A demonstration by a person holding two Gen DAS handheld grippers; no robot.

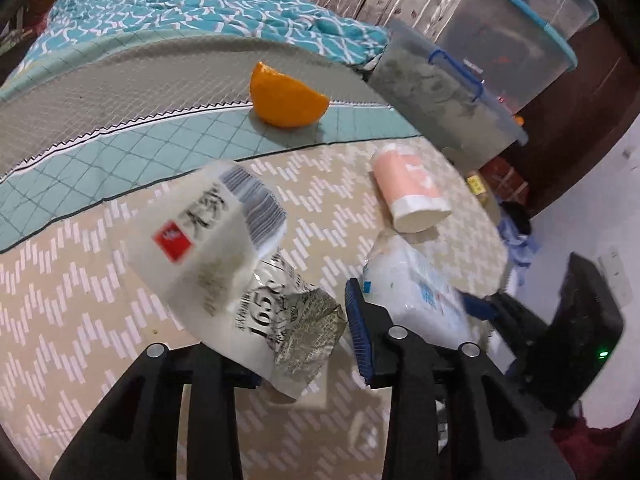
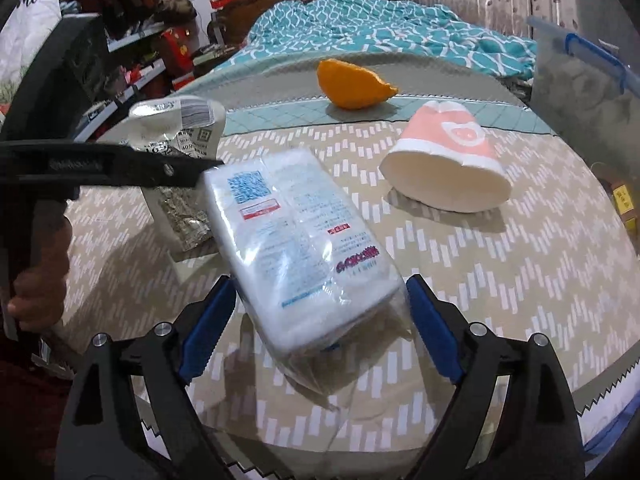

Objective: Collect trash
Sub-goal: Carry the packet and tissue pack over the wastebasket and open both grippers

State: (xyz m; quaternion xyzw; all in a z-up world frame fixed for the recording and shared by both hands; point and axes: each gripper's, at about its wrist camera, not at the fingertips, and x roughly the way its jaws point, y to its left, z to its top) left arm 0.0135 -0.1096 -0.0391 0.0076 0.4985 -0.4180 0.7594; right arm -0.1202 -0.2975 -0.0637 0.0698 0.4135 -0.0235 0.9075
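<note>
The bed (image 2: 520,264), under a beige zigzag-patterned cover, carries everything. A clear plastic-wrapped white tissue pack (image 2: 304,248) lies near its front edge between the right gripper (image 2: 320,332) fingers, which stand spread and apart from it. A pink-and-white paper cup (image 2: 444,168) lies tipped over mid-bed. The left gripper (image 1: 304,344) has a crumpled white printed wrapper (image 1: 236,264) between its fingers; whether they pinch it I cannot tell. An orange fruit half (image 2: 352,84) sits toward the far edge.

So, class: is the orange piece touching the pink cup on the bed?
Apart. The right wrist view shows the orange piece lying farther back than the pink cup, with a strip of bare bed cover between them.
</note>
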